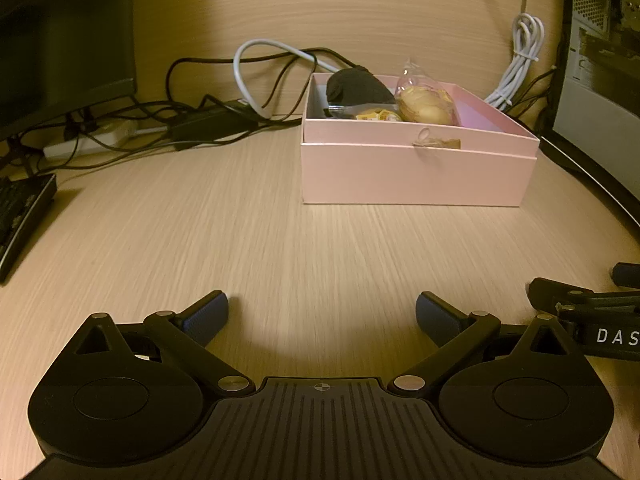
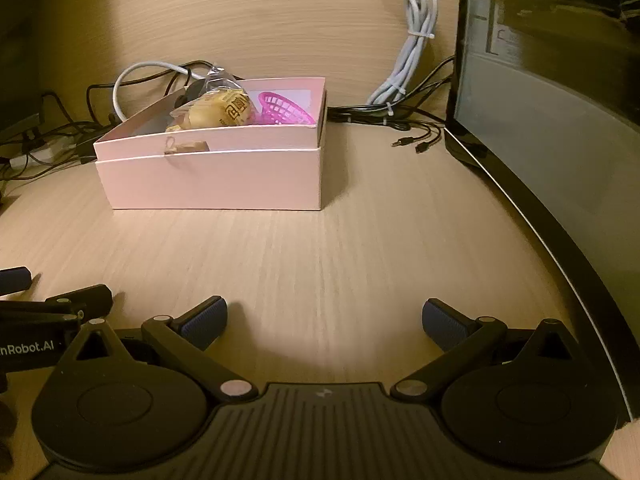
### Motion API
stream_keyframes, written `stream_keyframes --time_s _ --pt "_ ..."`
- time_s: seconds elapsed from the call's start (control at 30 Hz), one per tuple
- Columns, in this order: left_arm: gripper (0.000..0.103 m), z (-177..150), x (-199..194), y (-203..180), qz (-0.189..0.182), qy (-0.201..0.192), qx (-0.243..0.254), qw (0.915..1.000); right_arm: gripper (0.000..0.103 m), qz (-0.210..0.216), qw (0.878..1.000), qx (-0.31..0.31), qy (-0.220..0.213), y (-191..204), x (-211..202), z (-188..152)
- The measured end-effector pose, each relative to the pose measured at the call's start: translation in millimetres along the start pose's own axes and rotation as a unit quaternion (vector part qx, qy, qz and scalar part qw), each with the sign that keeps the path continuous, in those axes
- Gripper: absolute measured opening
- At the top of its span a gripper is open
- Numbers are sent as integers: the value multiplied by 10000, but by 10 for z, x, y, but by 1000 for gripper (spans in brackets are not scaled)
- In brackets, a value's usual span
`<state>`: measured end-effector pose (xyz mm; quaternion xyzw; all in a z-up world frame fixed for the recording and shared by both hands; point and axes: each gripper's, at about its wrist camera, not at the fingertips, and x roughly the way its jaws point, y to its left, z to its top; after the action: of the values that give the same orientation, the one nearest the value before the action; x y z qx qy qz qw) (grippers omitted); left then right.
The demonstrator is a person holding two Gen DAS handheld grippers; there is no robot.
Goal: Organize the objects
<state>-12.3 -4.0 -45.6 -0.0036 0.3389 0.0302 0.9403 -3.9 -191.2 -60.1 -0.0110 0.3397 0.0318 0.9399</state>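
Open pale pink cardboard box (image 1: pixel 416 172) sits mid-desk and holds a dark rounded object (image 1: pixel 356 88), a clear bag of yellowish snacks (image 1: pixel 426 106) and a pink plastic mesh basket (image 2: pixel 284 110). Light woodgrain desk (image 1: pixel 248 232) in front of box is bare. Left tool (image 1: pixel 322 314) and right tool (image 2: pixel 324 318) both wide open, empty, well short of box. Looks essentially done.

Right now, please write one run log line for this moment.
left gripper: open, empty | right gripper: open, empty | pink box: holds snack bag, pink basket | table
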Motion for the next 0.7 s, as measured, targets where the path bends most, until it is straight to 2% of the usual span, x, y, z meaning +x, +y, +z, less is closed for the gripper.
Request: stream_keyframes --time_s 0.7 --pt "103 11 23 -5 24 3 -21 10000 103 10 10000 -2 5 21 10 2"
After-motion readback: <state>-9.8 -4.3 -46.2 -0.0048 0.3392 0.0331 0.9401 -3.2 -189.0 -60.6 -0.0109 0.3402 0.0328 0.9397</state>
